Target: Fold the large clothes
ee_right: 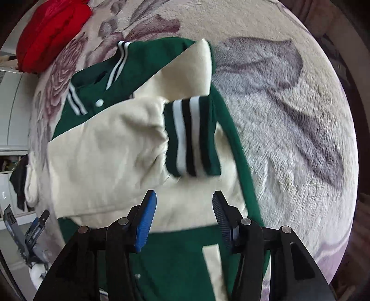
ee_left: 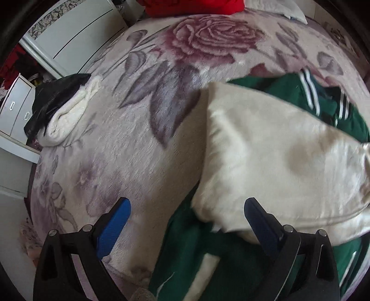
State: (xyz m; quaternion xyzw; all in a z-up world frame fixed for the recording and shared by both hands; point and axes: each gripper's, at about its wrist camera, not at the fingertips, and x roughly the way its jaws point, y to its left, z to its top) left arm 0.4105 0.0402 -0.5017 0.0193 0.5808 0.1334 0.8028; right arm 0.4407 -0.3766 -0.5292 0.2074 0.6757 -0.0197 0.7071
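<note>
A green varsity jacket (ee_right: 143, 60) with cream sleeves lies on the floral blanket (ee_right: 289, 129), both sleeves folded across its body. One cream sleeve (ee_right: 104, 157) ends in a green cuff (ee_right: 194, 136) with white and black stripes. My right gripper (ee_right: 185, 206) hovers just above the sleeves, pointing down, its jaws apart with nothing pressed between them. In the left wrist view my left gripper (ee_left: 187, 213) stands wide open over the jacket's left edge. There the cream sleeve (ee_left: 272, 148) covers the green body (ee_left: 185, 250).
A folded black and white garment (ee_left: 57, 108) lies at the blanket's left edge. A red garment (ee_left: 194, 7) and a white pillow (ee_left: 277, 8) sit at the far end. A white wardrobe (ee_left: 76, 34) and drawers (ee_left: 16, 111) stand beside the bed.
</note>
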